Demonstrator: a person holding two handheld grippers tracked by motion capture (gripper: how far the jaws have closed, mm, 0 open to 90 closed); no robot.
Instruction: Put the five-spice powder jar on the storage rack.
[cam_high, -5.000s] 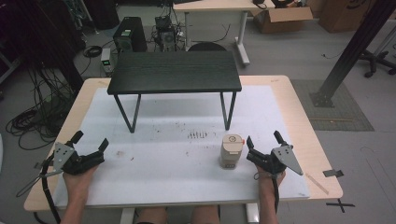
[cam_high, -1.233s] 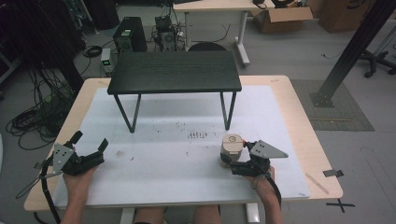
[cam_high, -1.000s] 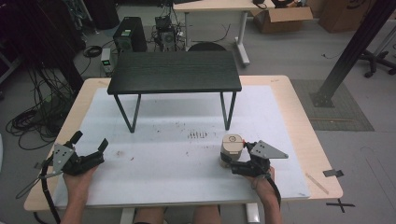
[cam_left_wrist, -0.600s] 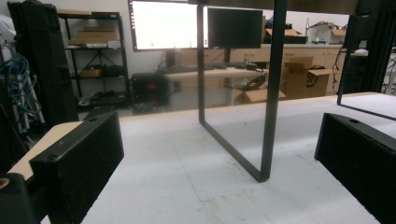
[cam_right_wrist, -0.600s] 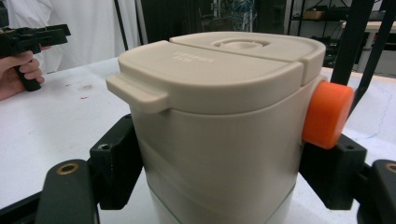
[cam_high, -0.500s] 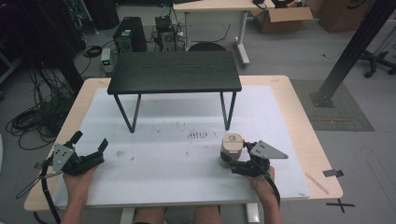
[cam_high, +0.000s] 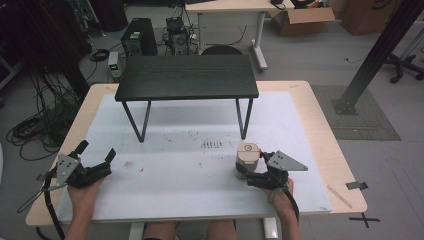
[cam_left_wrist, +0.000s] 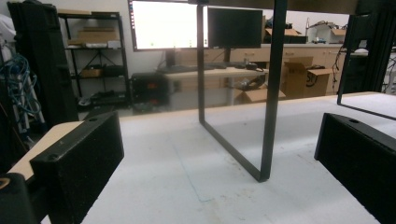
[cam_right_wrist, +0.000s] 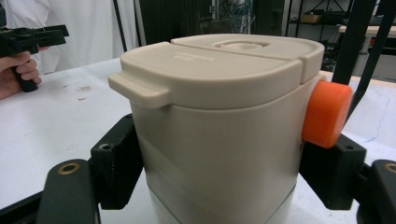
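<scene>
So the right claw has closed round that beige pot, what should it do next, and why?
Probably lift it a little, straight up. The right gripper has its jaws pressed on both sides of the beige container, which stands upright on the white mat. The left gripper rests open, well apart, so nothing blocks a small raise to test the hold.

The right gripper, previously beside the beige lidded container with jaws apart, now sits at the container with both jaws clamped against its sides.
</scene>
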